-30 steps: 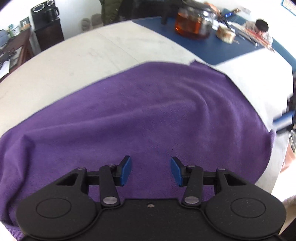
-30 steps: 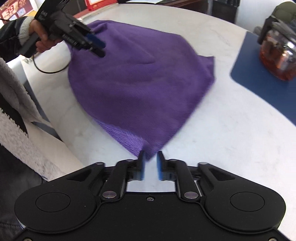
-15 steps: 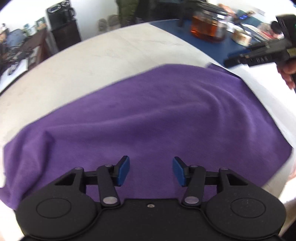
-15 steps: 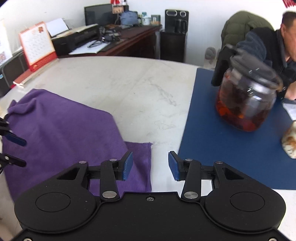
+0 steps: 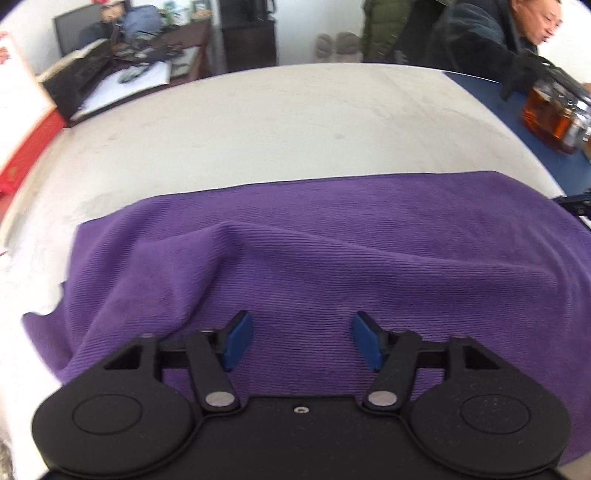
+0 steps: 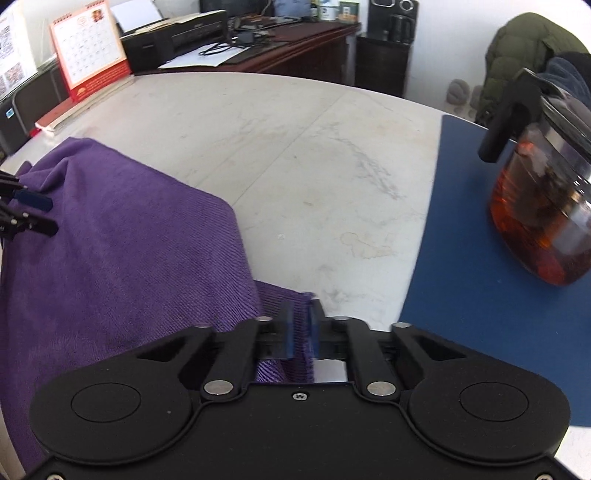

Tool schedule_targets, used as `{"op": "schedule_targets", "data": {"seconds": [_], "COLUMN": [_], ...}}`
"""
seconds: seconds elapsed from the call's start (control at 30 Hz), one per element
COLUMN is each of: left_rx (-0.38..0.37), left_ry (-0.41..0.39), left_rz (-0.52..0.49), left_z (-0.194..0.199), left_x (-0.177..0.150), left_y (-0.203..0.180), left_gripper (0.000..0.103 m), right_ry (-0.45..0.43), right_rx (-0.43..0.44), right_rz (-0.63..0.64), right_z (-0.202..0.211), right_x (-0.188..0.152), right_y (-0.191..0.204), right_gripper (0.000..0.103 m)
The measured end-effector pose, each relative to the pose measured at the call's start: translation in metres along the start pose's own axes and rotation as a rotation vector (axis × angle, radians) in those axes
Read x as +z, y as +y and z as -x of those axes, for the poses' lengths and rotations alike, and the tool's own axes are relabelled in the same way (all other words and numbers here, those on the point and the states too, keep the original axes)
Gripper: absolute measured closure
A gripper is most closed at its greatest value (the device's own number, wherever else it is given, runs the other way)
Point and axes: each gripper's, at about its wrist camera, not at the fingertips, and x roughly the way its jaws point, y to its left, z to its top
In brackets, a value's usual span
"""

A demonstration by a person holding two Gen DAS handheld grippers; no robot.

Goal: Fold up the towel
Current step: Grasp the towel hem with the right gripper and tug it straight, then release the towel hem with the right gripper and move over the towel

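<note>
A purple towel lies rumpled on the pale round table, with a ridge running across its middle. Above its near part hovers my left gripper, its jaws opening, with nothing pinched between the blue pads. In the right wrist view the towel fills the lower left, and my right gripper is shut on its near right corner, purple cloth squeezed between the pads. The left gripper's fingertips poke in at the left edge over the towel.
A blue mat covers the table's right side with a glass teapot of amber tea on it. A red desk calendar stands at the far left rim. A person sits behind the table; a desk with a printer stands beyond.
The right gripper swung to the towel's right corner and closed on it. The left gripper's jaws spread wider, and its view has turned toward the towel's left end.
</note>
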Motion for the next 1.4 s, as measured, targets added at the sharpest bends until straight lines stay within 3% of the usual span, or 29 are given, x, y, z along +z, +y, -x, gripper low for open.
{"op": "schedule_targets", "data": {"seconds": [0.07,0.27,0.43,0.63,0.8,0.9,0.97,1.03,1.17,1.23,1.4], "left_rx": [0.009,0.107,0.181,0.198,0.228,0.21,0.156,0.102,0.019,-0.004,-0.035], "left_ry": [0.008,0.034,0.079,0.066,-0.009,-0.05,-0.041,-0.025,0.0,-0.004,0.007], "left_rz": [0.072,0.116,0.092,0.036,-0.016,-0.037,-0.057,-0.084,-0.154,-0.175,-0.259], "left_z": [0.002,0.015,0.024,0.031,0.044,0.053,0.05,0.044,0.031,0.028,0.02], "left_x": [-0.003,-0.013,-0.015,-0.012,0.006,0.014,0.018,0.02,0.02,0.019,0.017], "left_y": [0.01,0.015,-0.002,-0.025,-0.031,-0.037,-0.046,-0.057,-0.087,-0.096,-0.116], "left_gripper": [0.037,0.037,0.037,0.038,0.039,0.039,0.04,0.04,0.04,0.04,0.04], "right_ry": [0.0,-0.02,-0.031,-0.067,-0.123,-0.165,-0.174,-0.165,-0.051,0.006,-0.007], "right_rx": [-0.013,-0.062,-0.122,-0.174,-0.208,-0.23,-0.174,-0.037,0.118,0.148,0.085], "right_rz": [0.053,0.11,0.147,0.102,0.045,-0.014,-0.063,-0.06,0.031,-0.022,-0.078], "right_z": [-0.004,-0.026,-0.044,-0.048,-0.034,0.003,0.024,0.046,0.039,0.029,0.042], "right_x": [0.007,0.038,0.057,0.064,0.066,0.059,0.048,0.025,-0.013,-0.033,-0.059], "right_y": [0.003,-0.007,-0.018,-0.028,-0.029,-0.028,-0.022,0.003,0.059,0.069,0.055], "right_gripper": [0.1,0.101,0.101,0.1,0.064,0.061,0.061,0.061,0.061,0.061,0.061]}}
